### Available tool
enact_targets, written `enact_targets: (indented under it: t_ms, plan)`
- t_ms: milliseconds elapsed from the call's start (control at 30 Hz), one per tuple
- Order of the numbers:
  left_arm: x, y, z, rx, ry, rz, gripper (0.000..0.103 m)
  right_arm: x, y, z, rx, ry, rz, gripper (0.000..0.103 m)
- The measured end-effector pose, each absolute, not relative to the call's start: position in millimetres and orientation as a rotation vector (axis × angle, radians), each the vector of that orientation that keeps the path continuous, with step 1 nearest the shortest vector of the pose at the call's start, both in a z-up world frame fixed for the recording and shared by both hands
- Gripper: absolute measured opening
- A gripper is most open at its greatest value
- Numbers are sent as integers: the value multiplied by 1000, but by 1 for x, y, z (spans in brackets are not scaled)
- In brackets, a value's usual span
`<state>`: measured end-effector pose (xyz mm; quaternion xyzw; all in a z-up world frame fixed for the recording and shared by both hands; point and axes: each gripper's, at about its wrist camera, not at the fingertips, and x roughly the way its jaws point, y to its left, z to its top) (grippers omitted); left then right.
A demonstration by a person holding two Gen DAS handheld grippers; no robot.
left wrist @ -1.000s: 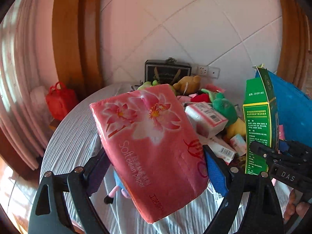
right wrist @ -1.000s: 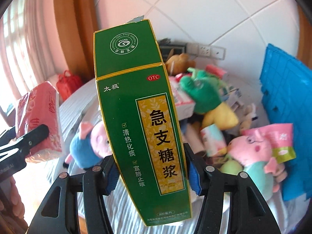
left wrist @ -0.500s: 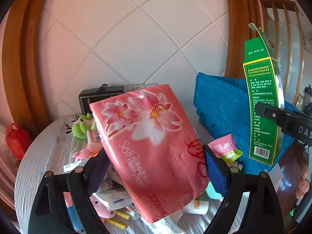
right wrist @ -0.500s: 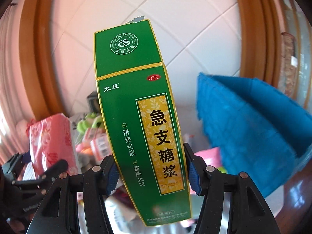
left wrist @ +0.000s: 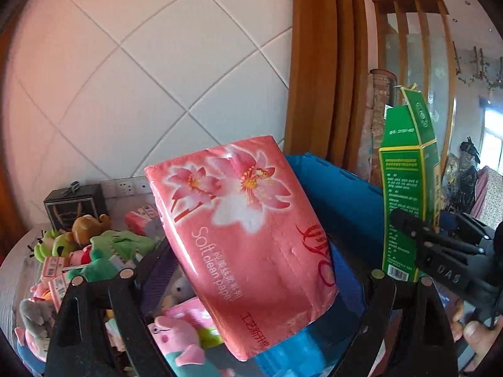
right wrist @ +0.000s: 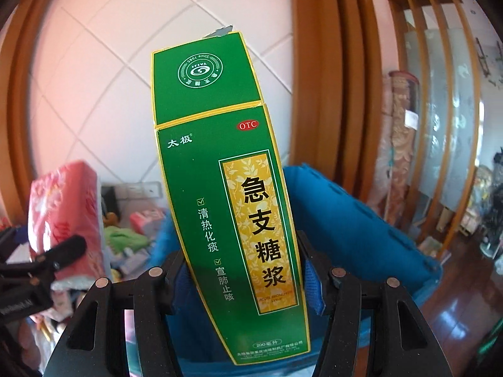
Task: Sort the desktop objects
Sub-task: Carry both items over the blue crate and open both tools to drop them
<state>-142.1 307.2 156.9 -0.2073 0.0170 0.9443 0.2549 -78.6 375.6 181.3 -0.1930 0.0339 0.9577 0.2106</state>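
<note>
Both held up over the blue bin (left wrist: 342, 194), the left gripper (left wrist: 251, 270) clamps a tissue pack (left wrist: 245, 235), soft and likely light, across its middle, while the right gripper (right wrist: 245, 276) pinches a stiff, crushable green box (right wrist: 232, 207) low down.

A pink tissue pack (left wrist: 248, 245), wrapped in glossy plastic film with creases, is clamped between the left gripper (left wrist: 251, 282) fingers of matt black plastic. A green carton (right wrist: 232, 207) of smooth printed cardboard — slightly shiny — is gripped by the right gripper (right wrist: 242, 279), its pads (right wrist: 312, 286) lined in blue ribbed rubber. Beyond both, a blue crate (right wrist: 361, 229) of matt plastic is seen; soft plush toys (left wrist: 103, 248) lie to the left. The wall tiles (left wrist: 141, 78) look smooth, the door frame (right wrist: 327, 94) varnished wood.
</note>
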Motion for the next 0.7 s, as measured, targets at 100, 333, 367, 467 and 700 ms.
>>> enact_targets:
  t_ms: [100,333,367,467,700]
  plan:
    - [-146,369,155,-645,127,2535,90,-69,424,169,-607,100,2630,58]
    - [-168,450,125,-842,284,2511,90,-90,503,132,-761,164,2571,53]
    - [-168,453,122,-852,289,2510,90,-91,513,127,-775,177,2571,52]
    - [-170,457,118,-882,290,2512,90,-95,528,113,-806,172,2568,52]
    - [-186,459,110,-919,300,2526,96,-102,545,97,-851,179,2552,52]
